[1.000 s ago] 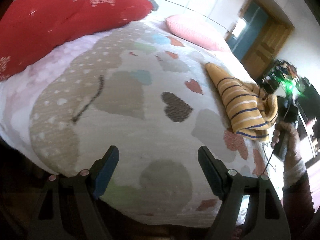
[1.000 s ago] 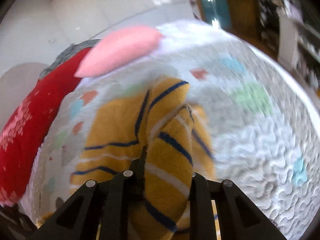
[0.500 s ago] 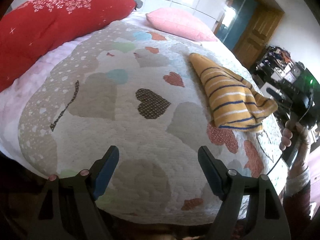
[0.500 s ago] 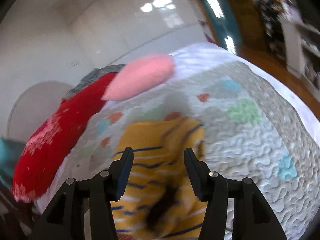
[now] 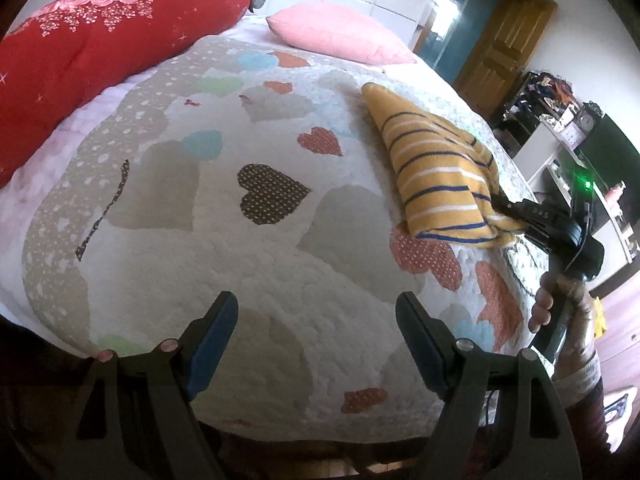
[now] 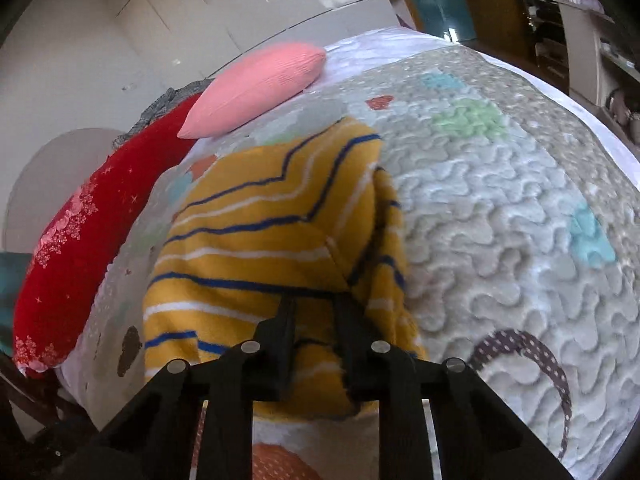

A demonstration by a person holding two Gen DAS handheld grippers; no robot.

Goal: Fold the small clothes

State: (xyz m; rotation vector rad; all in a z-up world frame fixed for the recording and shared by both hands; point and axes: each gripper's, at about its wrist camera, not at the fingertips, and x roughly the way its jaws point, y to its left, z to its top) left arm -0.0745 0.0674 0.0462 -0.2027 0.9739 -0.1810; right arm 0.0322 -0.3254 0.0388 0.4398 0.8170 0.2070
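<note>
Yellow striped garment lies on the right side of the heart-print quilt, close to the bed's right edge, already doubled into a rough wedge with layers stacked. My right gripper is at its near end, jaws closing with a fold of the yellow fabric between them; from the left wrist view it looks pinched at the near right corner. I'd call the fold partway done: one or two folds in, edges not lined up, near end bunched, so squaring and a final fold look left to do. My left gripper hangs over bare quilt at the near edge, jaws wide apart, nothing in them, well apart from the garment. Open room: big clear stretch of quilt to the left and middle, good for dragging the garment inward. Tight on the right, the bed edge sits just beside it, so it could slip off. Far side has a pink pillow and a red pillow far left, both well apart.
</note>
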